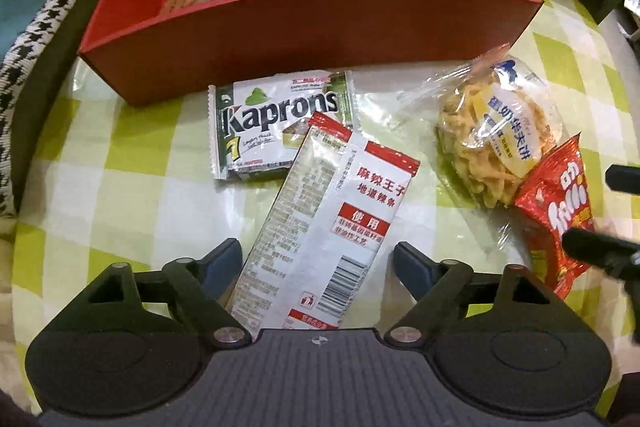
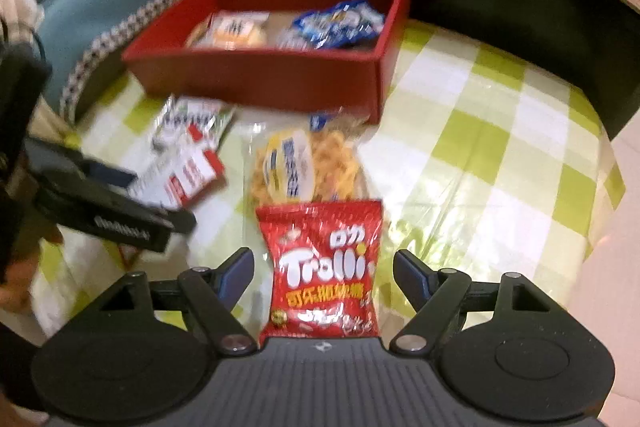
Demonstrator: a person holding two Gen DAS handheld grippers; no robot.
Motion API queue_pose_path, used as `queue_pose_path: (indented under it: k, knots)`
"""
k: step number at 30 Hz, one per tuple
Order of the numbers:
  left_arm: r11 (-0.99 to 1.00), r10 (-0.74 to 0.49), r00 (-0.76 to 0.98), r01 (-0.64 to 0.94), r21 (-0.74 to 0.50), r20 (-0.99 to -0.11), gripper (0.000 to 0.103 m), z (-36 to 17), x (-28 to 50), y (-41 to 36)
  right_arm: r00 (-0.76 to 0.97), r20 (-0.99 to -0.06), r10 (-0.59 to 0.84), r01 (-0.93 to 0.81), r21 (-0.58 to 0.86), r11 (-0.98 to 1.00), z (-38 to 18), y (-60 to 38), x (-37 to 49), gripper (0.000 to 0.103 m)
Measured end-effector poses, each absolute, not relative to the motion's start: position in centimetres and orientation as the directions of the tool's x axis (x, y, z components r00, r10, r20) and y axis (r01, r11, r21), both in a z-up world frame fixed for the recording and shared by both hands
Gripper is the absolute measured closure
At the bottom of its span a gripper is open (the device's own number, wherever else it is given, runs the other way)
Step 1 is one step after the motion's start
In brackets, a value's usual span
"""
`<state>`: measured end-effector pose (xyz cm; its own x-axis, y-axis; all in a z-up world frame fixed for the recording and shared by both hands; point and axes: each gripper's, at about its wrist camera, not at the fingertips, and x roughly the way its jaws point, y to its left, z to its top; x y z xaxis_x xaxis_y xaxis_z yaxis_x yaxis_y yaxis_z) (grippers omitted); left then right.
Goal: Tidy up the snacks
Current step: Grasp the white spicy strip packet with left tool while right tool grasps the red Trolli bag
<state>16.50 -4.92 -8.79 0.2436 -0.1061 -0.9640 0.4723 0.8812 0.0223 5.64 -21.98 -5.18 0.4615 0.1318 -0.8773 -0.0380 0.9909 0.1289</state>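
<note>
A red box (image 1: 280,27) holds a few snack packets at the far side of the table; it also shows in the right wrist view (image 2: 256,75). My left gripper (image 1: 318,259) is open, its jaws either side of a long white and red spicy strip packet (image 1: 332,223). Beyond it lies a white Kaprons wafer packet (image 1: 276,119). My right gripper (image 2: 324,267) is open around a red Trolli gummy bag (image 2: 324,267), which also shows in the left wrist view (image 1: 556,211). A clear bag of yellow waffle snacks (image 2: 304,163) lies just past it.
The table carries a green and white checked cloth (image 2: 480,155). A houndstooth-edged cushion (image 1: 36,39) and a teal seat lie to the left. A dark shelf stands behind the box. The table edge runs along the right.
</note>
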Motion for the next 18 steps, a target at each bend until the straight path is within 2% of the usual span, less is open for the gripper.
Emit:
queue_pose_path:
  k: [6, 7, 9, 11, 18]
  knots:
    - [0.882, -0.099, 0.26, 0.47, 0.037, -0.961, 0.018, -9.1, 15.9, -4.6, 0.408, -0.904, 0.127, -0.05, 0.117, 0.992, -7.2, -20.9, 6.2, 0.021]
    - [0.882, -0.099, 0.26, 0.469, 0.036, -0.961, 0.02, -9.0, 15.7, -4.6, 0.391, -0.913, 0.12, -0.044, 0.111, 0.993, -7.8, -20.7, 6.4, 0.018]
    - [0.883, -0.101, 0.261, 0.467, 0.034, -0.96, 0.024, -9.1, 15.6, -4.8, 0.399, -0.908, 0.13, -0.041, 0.124, 0.991, -8.2, -20.5, 6.3, 0.006]
    - [0.884, -0.099, 0.264, 0.465, 0.037, -0.959, 0.026, -8.8, 14.8, -5.3, 0.402, -0.905, 0.142, -0.021, 0.145, 0.989, -8.3, -20.5, 6.4, 0.0]
    - [0.899, -0.103, 0.253, 0.437, 0.019, -0.962, 0.028, -8.8, 12.2, -4.8, 0.405, -0.896, 0.182, 0.019, 0.207, 0.978, -8.5, -21.1, 6.5, 0.0]
